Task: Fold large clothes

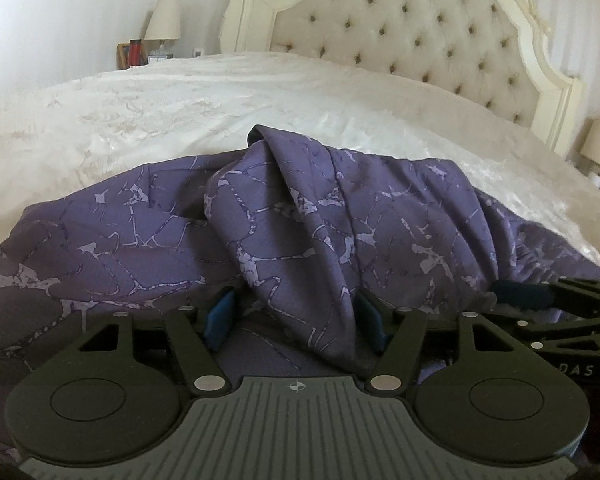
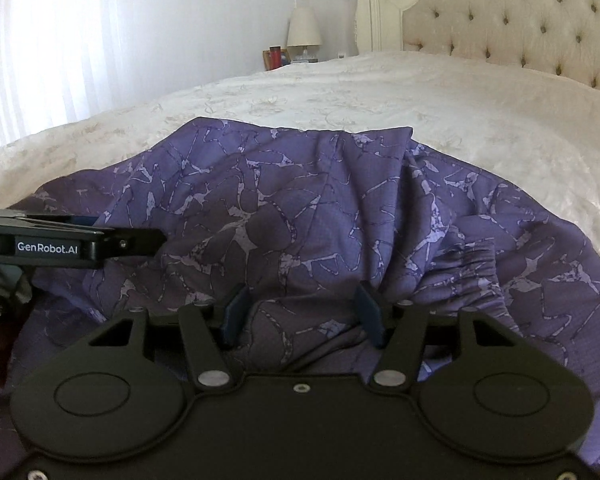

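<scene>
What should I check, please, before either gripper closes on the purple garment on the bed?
1. Left gripper open with fabric between its fingers: ok; a hanging fold lies in the gap.
2. Right gripper open over cloth: ok.
3. Purple garment spread flat for folding: not ok; it is bunched and creased.
4. Which edge or corner each gripper faces: cannot tell; only rumpled folds show.
5. Grippers apart from each other: ok; they sit side by side, not touching.
6. Bedspread free of the fingers: cannot tell; the garment covers it there.
</scene>
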Available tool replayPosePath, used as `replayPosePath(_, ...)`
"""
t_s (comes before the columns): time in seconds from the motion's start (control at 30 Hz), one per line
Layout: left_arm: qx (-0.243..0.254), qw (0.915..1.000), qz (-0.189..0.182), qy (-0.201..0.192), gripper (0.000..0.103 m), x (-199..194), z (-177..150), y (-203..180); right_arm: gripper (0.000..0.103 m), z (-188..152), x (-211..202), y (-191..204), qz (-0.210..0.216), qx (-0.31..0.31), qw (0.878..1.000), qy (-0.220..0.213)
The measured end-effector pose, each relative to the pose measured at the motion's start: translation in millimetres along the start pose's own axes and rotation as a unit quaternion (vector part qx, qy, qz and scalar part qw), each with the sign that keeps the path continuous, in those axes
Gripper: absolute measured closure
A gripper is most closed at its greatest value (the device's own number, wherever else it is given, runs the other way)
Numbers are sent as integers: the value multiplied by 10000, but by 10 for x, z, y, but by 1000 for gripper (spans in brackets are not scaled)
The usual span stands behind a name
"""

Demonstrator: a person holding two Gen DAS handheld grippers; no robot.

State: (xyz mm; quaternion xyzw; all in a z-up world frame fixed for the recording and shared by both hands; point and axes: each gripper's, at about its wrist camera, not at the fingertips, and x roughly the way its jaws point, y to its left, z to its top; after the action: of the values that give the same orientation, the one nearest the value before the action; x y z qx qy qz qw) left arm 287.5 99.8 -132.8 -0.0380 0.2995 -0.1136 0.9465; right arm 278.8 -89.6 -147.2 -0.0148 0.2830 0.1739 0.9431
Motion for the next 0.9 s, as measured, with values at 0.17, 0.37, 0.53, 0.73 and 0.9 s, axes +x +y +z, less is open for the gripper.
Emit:
replayPosePath(0.17, 129, 9999, 105, 31, 39, 4, 4, -43, 40, 3, 8, 35, -69, -76, 9999, 7)
replayPosePath(0.37, 158, 9992, 253, 259, 34, -77, 110, -108, 40, 7, 11, 77, -152, -141, 9998, -2)
replayPosePath(0.53, 40, 9990, 427, -100, 33, -577, 199, -136, 39, 16, 13, 55, -103, -101, 9999, 8)
replayPosePath(0.73, 84, 9982, 457, -366, 32, -1326, 87, -184, 12, 48, 18, 68, -122, -66, 9999, 88)
replayPosePath(0.9, 222, 9941, 867, -615, 32, -1946, -165, -302, 7, 63, 7, 74, -215, -53, 9996, 172)
